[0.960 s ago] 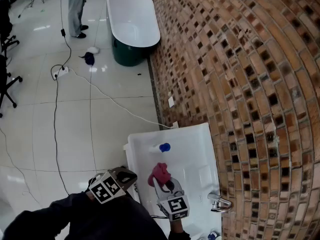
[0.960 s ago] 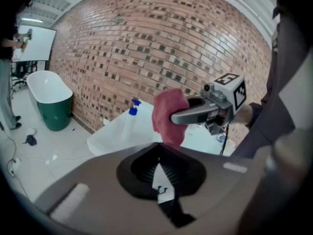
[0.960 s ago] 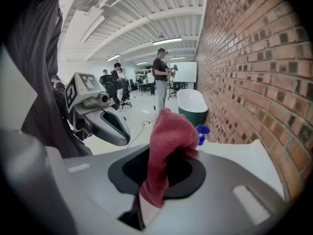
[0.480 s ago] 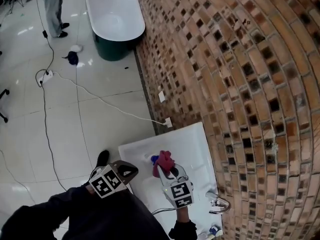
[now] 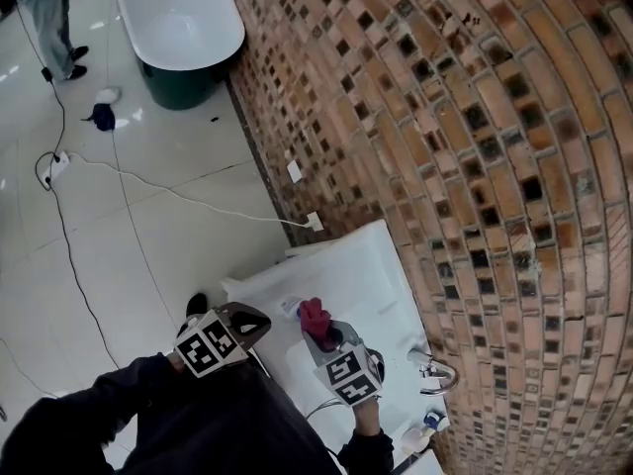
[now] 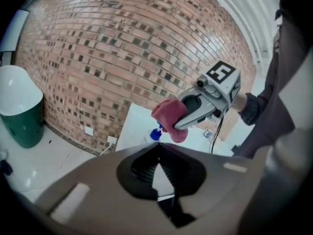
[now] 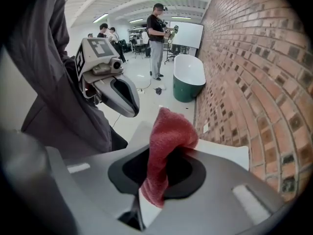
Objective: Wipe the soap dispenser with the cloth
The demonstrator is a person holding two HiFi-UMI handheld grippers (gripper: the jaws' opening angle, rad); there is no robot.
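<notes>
My right gripper point(image 5: 322, 331) is shut on a red cloth point(image 5: 315, 317) and holds it over the white washbasin counter point(image 5: 368, 265). In the head view the cloth hangs right beside the blue pump head of the soap dispenser point(image 5: 290, 308); whether they touch I cannot tell. The left gripper view shows the cloth point(image 6: 169, 120) just above the blue pump point(image 6: 155, 133). In the right gripper view the cloth point(image 7: 168, 136) bulges up from between the jaws and hides the dispenser. My left gripper point(image 5: 247, 322) is shut and empty, left of the counter's edge.
A chrome tap point(image 5: 435, 372) stands on the counter by the brick wall point(image 5: 445, 137). A small blue-capped bottle point(image 5: 430, 426) lies near the counter's right end. A white bathtub point(image 5: 178, 18), floor cables point(image 5: 129, 181) and people point(image 7: 156, 33) are farther off.
The right gripper has carried the cloth from the middle of the counter up to the dispenser's blue pump. The head view has swung left to right; the left gripper has hardly moved.
</notes>
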